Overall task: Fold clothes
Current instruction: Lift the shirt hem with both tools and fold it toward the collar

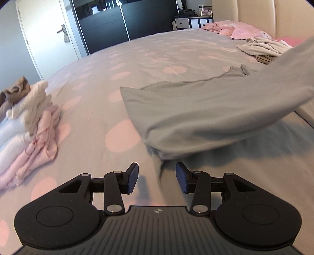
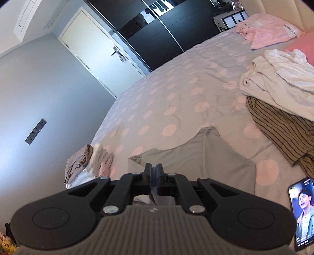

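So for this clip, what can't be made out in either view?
- Left view: grey garment runs off the right edge; its lower hem is motion-blurred.
- Right view: right gripper hides the pinched fabric.
- Right view: phone is cut by the edge, text too small.

Home bedroom: wide bed [image 1: 137, 64] under polka-dot cover, padded headboard [image 1: 255, 13] upper right, dark sliding wardrobe [image 1: 125, 21] top centre, white door [image 2: 102, 53], pillows [image 2: 270, 29].
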A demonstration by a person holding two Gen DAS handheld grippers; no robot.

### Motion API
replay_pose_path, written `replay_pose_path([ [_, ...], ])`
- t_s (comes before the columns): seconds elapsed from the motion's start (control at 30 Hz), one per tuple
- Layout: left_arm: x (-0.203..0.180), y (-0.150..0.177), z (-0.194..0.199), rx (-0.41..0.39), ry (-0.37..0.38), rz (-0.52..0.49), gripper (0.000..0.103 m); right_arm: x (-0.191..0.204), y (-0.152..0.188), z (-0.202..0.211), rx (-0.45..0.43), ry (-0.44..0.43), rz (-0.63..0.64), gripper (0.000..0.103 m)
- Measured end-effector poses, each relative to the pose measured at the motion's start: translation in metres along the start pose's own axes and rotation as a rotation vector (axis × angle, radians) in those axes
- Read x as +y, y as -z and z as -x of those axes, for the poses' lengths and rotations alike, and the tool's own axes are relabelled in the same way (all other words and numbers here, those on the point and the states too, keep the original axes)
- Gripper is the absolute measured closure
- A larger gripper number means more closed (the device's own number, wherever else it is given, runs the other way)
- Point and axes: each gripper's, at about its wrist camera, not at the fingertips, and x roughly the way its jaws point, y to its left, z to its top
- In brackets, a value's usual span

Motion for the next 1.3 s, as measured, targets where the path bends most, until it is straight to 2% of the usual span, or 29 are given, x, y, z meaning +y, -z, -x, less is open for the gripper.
replay_pose_path([
  [0.07, -0.002, -0.005, -0.001, -0.034, -0.001, -0.032, 0.087, -0.002, 0.004, -0.002, 0.017, 0.008, -0.001, 0.098],
  [0.2, 0.002, -0.013, 0.005, -0.093, -0.042, -0.033, 0.098, -0.007, 0.004, 0.004, 0.009, 0.026, -0.003, 0.098],
  [0.27, 0.005, -0.015, 0.006, -0.097, -0.038, -0.033, 0.098, -0.010, 0.004, 0.008, 0.001, 0.032, -0.009, 0.098],
  [0.43, -0.002, -0.013, 0.010, -0.076, 0.015, -0.117, 0.097, -0.013, 0.007, 0.011, 0.007, 0.039, -0.020, 0.098],
  [0.53, -0.012, -0.008, 0.008, -0.050, 0.028, -0.187, 0.091, -0.013, 0.007, 0.011, 0.014, 0.036, -0.017, 0.098],
  [0.6, -0.019, -0.005, 0.002, -0.026, 0.027, -0.217, 0.083, -0.014, 0.006, 0.012, 0.013, 0.034, -0.016, 0.098],
  [0.67, -0.023, -0.005, -0.005, -0.004, 0.013, -0.235, 0.082, -0.014, 0.006, 0.013, 0.012, 0.034, -0.014, 0.098],
  [0.77, -0.024, -0.007, -0.016, 0.028, -0.023, -0.250, 0.082, -0.016, 0.007, 0.013, 0.016, 0.036, -0.015, 0.098],
  [0.9, -0.024, -0.011, -0.025, 0.028, -0.047, -0.257, 0.082, -0.020, 0.009, 0.012, 0.027, 0.042, -0.021, 0.098],
  [0.93, -0.024, -0.012, -0.027, 0.026, -0.049, -0.254, 0.084, -0.021, 0.009, 0.012, 0.029, 0.044, -0.023, 0.098],
  [0.97, -0.023, -0.012, -0.028, 0.024, -0.050, -0.250, 0.092, -0.022, 0.009, 0.012, 0.030, 0.047, -0.026, 0.098],
  [1.03, -0.020, -0.015, -0.026, 0.013, -0.041, -0.219, 0.096, -0.022, 0.009, 0.013, 0.029, 0.049, -0.026, 0.098],
  [1.1, -0.006, -0.019, -0.019, -0.010, 0.002, -0.117, 0.097, -0.022, 0.010, 0.016, 0.029, 0.042, -0.028, 0.098],
  [1.23, 0.051, -0.021, -0.011, -0.007, 0.114, 0.233, 0.097, -0.025, 0.017, 0.017, 0.087, -0.010, -0.072, 0.098],
  [1.3, 0.077, -0.016, -0.013, -0.006, 0.163, 0.372, 0.097, -0.023, 0.025, 0.019, 0.136, -0.064, -0.123, 0.098],
])
